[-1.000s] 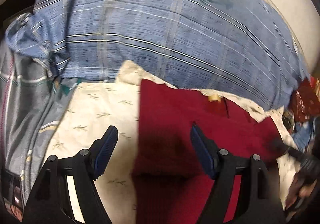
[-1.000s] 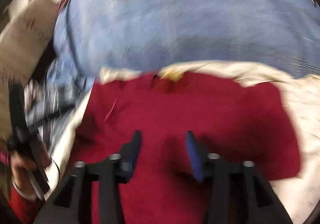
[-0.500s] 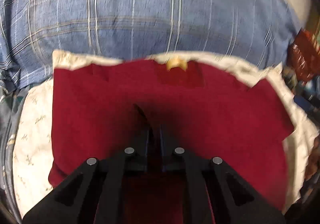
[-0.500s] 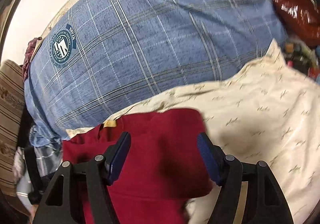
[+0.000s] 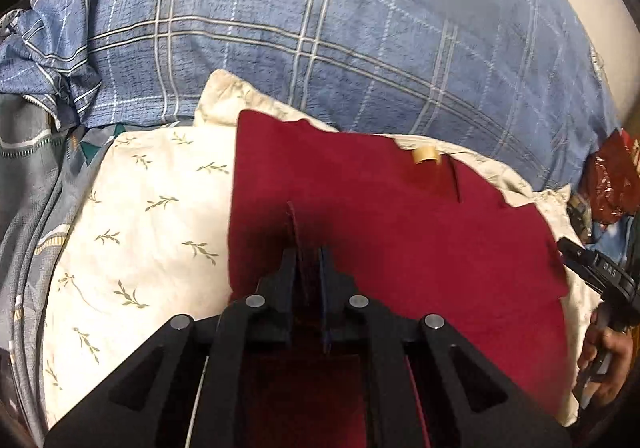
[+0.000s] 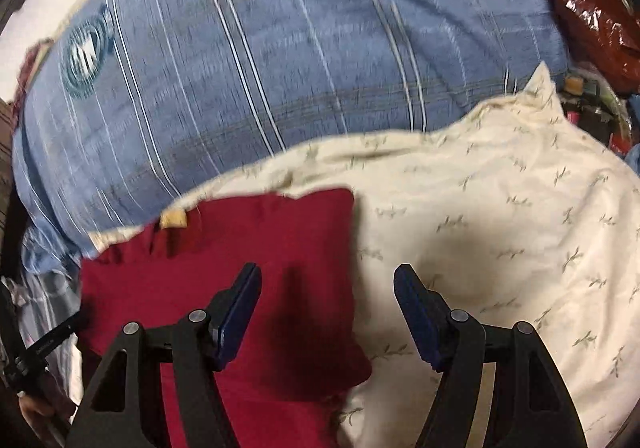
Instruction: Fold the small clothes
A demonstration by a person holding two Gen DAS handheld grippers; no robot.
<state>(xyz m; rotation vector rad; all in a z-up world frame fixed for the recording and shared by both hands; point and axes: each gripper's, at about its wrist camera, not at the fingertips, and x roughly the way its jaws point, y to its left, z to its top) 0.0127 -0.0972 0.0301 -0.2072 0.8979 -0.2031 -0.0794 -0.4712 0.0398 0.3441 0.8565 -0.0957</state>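
A dark red garment (image 5: 400,224) with a tan neck label (image 5: 425,155) lies on a cream leaf-print pillow (image 5: 152,216). My left gripper (image 5: 307,248) is shut on a raised fold of the red garment near its middle. In the right wrist view the red garment (image 6: 224,248) lies at the left on the cream pillow (image 6: 500,228). My right gripper (image 6: 326,280) is open and empty, with its left finger over the garment's right edge and its right finger over the pillow.
A large blue plaid pillow (image 5: 320,32) fills the back, also in the right wrist view (image 6: 260,60). Grey striped bedding (image 5: 24,176) lies at the left. A shiny red bag (image 6: 592,4) and clutter sit at the right. The other gripper's handle (image 5: 596,268) shows at the right edge.
My left gripper closed on a fold of the red garment and now holds it. My right gripper opened wider and moved right, off the garment's middle to its right edge.
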